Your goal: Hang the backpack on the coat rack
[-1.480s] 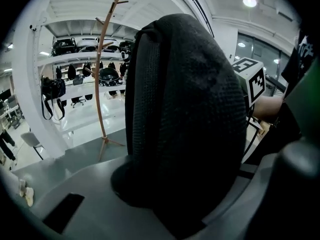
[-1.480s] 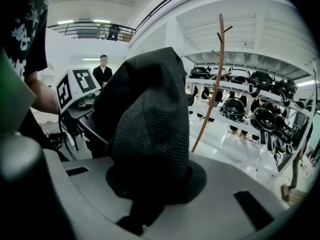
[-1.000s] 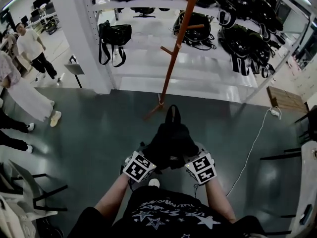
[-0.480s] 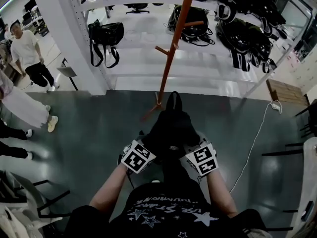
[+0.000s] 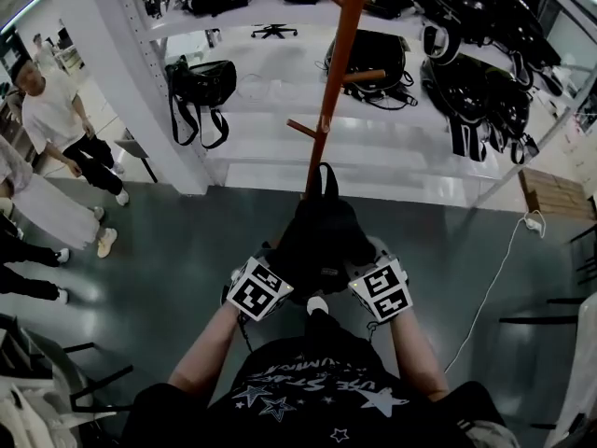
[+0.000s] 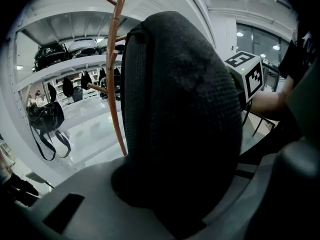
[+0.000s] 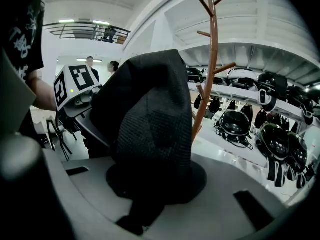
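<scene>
Black backpack [image 5: 322,236] clamped between both forward-reaching hand-held grippers [image 5: 272,274] [image 5: 366,271].

You have two grippers: left gripper [image 5: 272,271], right gripper [image 5: 366,271]. One backpack [image 5: 320,236]. One coat rack [image 5: 336,73], far. Far left: one hanging black bag [image 5: 198,82], one bystander in white [image 5: 54,110]. Right: one white cable [image 5: 499,261].
</scene>
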`<state>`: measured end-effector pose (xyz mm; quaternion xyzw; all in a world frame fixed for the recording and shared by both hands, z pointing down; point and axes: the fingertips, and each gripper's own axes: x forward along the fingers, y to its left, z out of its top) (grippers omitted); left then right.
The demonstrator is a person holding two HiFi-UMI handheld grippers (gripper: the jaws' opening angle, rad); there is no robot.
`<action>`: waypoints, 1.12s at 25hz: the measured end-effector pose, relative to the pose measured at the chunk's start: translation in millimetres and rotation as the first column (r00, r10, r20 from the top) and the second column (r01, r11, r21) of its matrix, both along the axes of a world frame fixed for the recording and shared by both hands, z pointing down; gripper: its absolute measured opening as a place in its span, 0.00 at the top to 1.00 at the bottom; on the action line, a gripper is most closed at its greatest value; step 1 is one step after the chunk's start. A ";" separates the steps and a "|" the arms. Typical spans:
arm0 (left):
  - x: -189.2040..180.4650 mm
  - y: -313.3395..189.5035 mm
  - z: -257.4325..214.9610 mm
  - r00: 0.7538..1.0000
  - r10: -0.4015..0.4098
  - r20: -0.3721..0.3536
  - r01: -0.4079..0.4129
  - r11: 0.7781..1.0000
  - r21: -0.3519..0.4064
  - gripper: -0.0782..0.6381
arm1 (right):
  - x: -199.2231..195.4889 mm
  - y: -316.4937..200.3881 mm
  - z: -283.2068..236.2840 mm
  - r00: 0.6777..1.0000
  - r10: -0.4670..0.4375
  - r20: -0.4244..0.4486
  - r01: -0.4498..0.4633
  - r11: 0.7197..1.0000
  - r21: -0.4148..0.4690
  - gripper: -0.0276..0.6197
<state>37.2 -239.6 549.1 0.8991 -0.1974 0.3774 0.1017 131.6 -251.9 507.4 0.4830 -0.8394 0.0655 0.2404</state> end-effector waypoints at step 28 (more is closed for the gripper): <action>37.1 -106.5 -0.2 0.996 -0.091 -0.004 0.091 0.996 0.006 0.76 | 35.9 -113.4 4.5 0.997 -0.081 -0.017 0.082 0.996 0.020 0.86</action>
